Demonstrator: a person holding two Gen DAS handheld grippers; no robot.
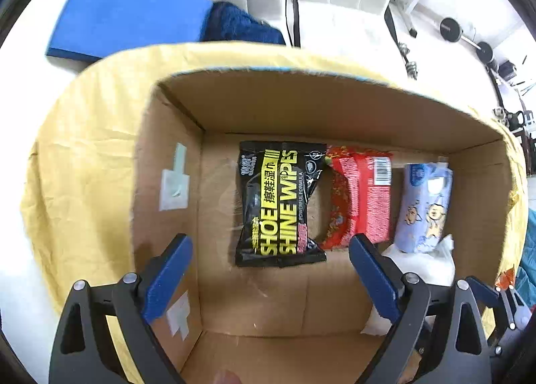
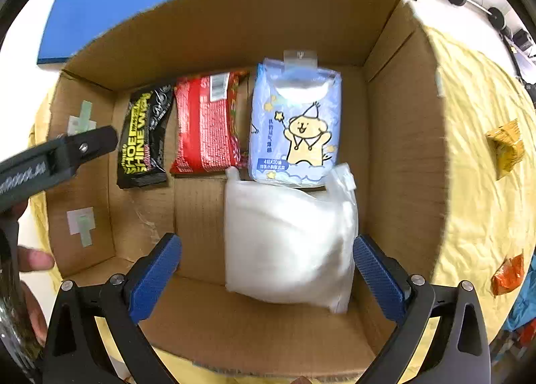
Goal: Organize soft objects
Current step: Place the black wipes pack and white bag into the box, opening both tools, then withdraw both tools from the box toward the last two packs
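Note:
An open cardboard box stands on a yellow cloth. Inside lie a black shoe wipes pack, a red snack pack, a light blue tissue pack with a cartoon bear and a white soft bag. My left gripper is open and empty above the box, over the wipes pack. My right gripper is open and empty above the white bag, its blue pads either side of it.
The yellow cloth holds a yellow packet and an orange packet right of the box. A blue pad lies behind the box. Exercise weights stand at the far right.

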